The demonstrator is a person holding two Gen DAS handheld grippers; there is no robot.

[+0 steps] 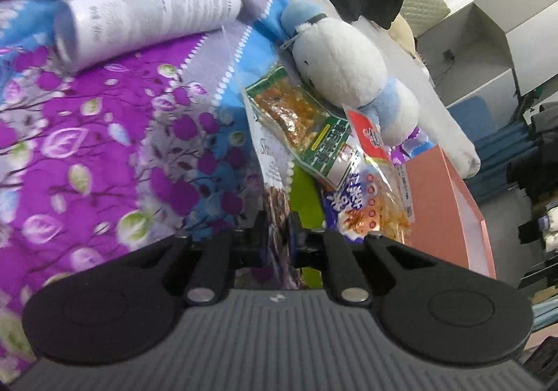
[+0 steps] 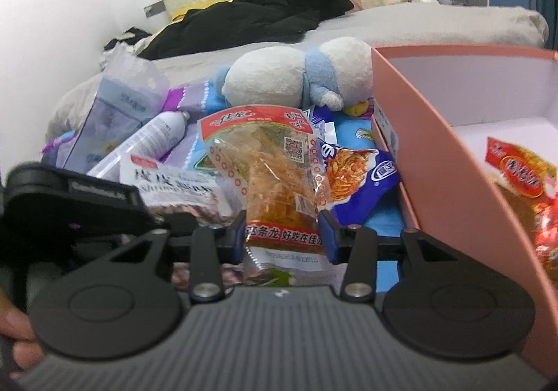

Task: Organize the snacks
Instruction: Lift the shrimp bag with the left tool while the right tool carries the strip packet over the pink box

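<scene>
Mid-sort: the pink box (image 2: pixel 436 161) sits on the floral bedspread (image 1: pixel 87 147) at the right, one red snack pack (image 2: pixel 519 175) already inside. Right gripper (image 2: pixel 284 234), tilted down, pinches a clear spicy-strip packet (image 2: pixel 275 168); I'd guess it goes over the box wall next. Left gripper (image 1: pixel 279 234), also angled down, is clamped on a thin grey-brown snack bag (image 1: pixel 275 189).

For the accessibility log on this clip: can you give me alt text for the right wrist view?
The right hand-held gripper is closed on a clear snack packet with a red top, lifted over a pile of snack bags on a bed. To its right is an open pink box with a red-labelled snack bag inside; behind sit a white and blue plush toy and a white bottle.
</scene>
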